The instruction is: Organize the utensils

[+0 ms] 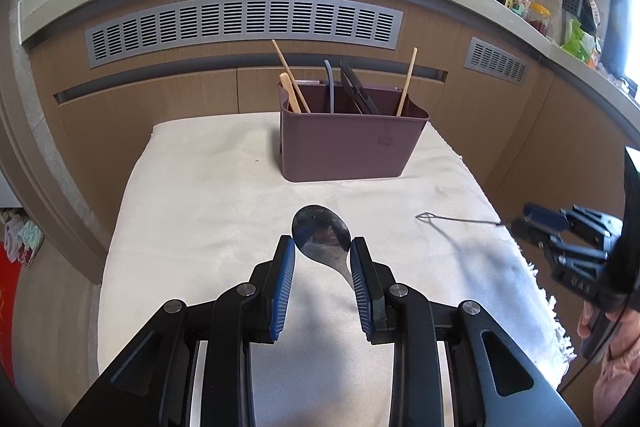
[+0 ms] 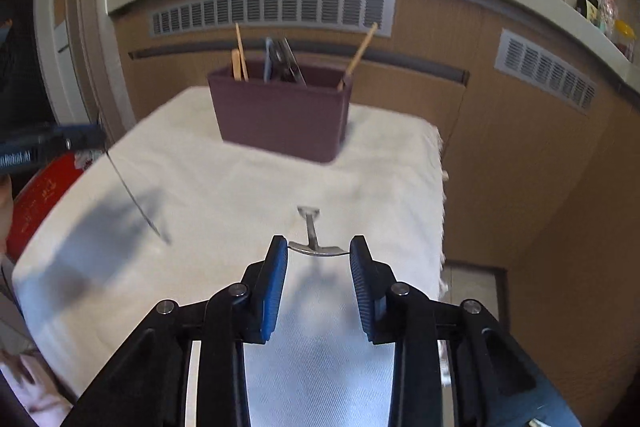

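Note:
A maroon utensil holder [image 1: 344,147] [image 2: 280,119] stands at the far end of the white cloth, with wooden chopsticks and dark utensils upright in it. My left gripper [image 1: 322,247] is shut on the bowl of a shiny metal spoon [image 1: 316,231], whose handle runs back under the right pad. In the right wrist view that gripper [image 2: 94,137] is at the left, the spoon [image 2: 132,195] hanging from it edge-on. My right gripper [image 2: 319,247] [image 1: 520,223] is shut on the wide end of a thin metal utensil [image 2: 310,227] [image 1: 460,219]. It points forward just above the cloth.
The white cloth [image 1: 208,211] covers a small table with fringed edges on the right. Behind it is a wooden cabinet front with grey vents [image 1: 240,27] under a pale counter. Jars and packets [image 1: 536,15] stand on the counter at right. A red object [image 2: 40,195] lies low at left.

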The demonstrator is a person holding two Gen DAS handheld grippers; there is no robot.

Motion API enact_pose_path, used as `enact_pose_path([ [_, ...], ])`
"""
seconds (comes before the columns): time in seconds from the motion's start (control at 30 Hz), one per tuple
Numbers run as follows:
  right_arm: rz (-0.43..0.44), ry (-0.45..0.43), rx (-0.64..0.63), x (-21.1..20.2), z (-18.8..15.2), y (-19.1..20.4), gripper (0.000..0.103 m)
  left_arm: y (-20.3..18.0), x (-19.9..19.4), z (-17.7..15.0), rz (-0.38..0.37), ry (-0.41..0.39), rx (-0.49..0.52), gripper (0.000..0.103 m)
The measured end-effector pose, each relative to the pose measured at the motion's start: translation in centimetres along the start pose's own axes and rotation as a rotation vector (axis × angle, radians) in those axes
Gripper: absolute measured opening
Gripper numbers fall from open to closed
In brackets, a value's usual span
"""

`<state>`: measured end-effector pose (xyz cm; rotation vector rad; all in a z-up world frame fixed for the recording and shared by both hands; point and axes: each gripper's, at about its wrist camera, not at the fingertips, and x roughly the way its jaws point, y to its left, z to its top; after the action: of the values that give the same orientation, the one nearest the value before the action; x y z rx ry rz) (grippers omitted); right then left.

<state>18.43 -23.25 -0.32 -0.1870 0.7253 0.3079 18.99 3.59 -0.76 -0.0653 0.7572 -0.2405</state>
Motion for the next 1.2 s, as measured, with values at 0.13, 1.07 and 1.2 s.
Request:
enact_pose_path([
  [0.13,0.017,-0.051,-0.003,1.6,3.0,0.1,0.029,0.4,0.5,0.2,0.008,0.009,-0.004,0.029],
  [1.07,0.060,-0.087,0.096,9.3,9.0,-1.0,0.004,1.9,3.9,2.3,0.031,0.042,-0.029,0.029],
  [1.2,0.081,-0.078,0.132,8.0,7.2,-3.3,0.021,2.0,3.9,2.1,0.035,0.045,-0.029,0.029],
])
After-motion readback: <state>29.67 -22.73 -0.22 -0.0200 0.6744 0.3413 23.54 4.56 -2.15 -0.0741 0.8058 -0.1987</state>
